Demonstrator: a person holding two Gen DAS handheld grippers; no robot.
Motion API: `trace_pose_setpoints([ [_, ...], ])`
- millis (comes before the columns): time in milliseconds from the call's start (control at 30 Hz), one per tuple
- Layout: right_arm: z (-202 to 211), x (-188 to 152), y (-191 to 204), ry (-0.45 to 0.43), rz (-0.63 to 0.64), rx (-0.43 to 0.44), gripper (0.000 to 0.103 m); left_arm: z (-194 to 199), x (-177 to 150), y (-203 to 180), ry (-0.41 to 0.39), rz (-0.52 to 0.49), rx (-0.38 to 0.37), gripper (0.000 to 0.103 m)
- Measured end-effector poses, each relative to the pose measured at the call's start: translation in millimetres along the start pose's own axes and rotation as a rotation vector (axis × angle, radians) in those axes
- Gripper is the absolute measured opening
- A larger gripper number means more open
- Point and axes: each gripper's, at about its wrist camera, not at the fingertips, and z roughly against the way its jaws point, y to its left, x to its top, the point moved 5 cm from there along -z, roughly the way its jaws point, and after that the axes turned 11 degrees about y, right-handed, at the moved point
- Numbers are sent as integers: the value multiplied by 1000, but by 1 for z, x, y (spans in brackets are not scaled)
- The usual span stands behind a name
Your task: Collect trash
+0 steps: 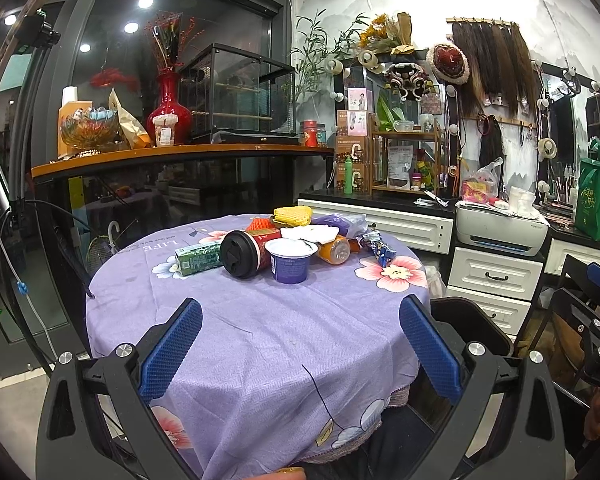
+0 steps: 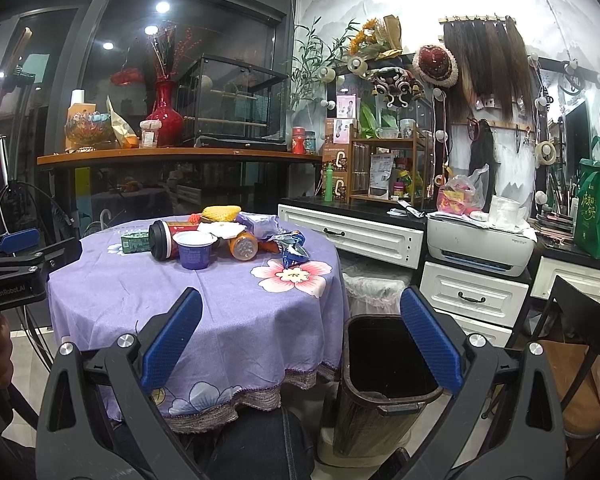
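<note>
Left gripper [image 1: 300, 344]: blue pads spread wide, nothing between them, hovering over near half of round table [image 1: 260, 320]. Right gripper [image 2: 300, 340]: same, jaws apart and empty, positioned off table's right edge above dark trash bin [image 2: 384, 364]

Trash clustered at far side of table on purple floral tablecloth [image 1: 148, 300]:
- red paper coffee cup [image 1: 246, 254], black lid, lying on its side, lid facing camera
- blue yogurt cup [image 1: 291, 260], upright, foil lid partly peeled; label text too small to read
- green drink carton [image 1: 198, 258], lying flat, left of coffee cup; print illegible
- orange bottle [image 1: 334, 250], on its side, partly hidden behind yogurt cup
- blue foil wrapper [image 1: 380, 248], crumpled, at right of pile
- yellow foam fruit net [image 1: 292, 216], at back; orange net beside it mostly covered
- white tissue [image 1: 310, 233] on top of pile; items beneath not resolvable

Readable writing: "LIFE", upside down, on tablecloth near carton. "GenRobot.AI" on body of left gripper as seen at left edge of right wrist view. Green tote bag [image 2: 594, 216] on counter carries Chinese characters, not legible

White printer [image 2: 480, 246] on drawers right of table; brand mark too small. Bin interior dark, contents not discernible. Bin bottom cut off by right gripper's frame
</note>
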Motion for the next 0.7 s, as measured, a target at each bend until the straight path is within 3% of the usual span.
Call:
trace_pose_setpoints([
  [700, -1, -1, 2, 3, 1, 2, 98, 0, 0, 0, 2, 0, 0, 98],
])
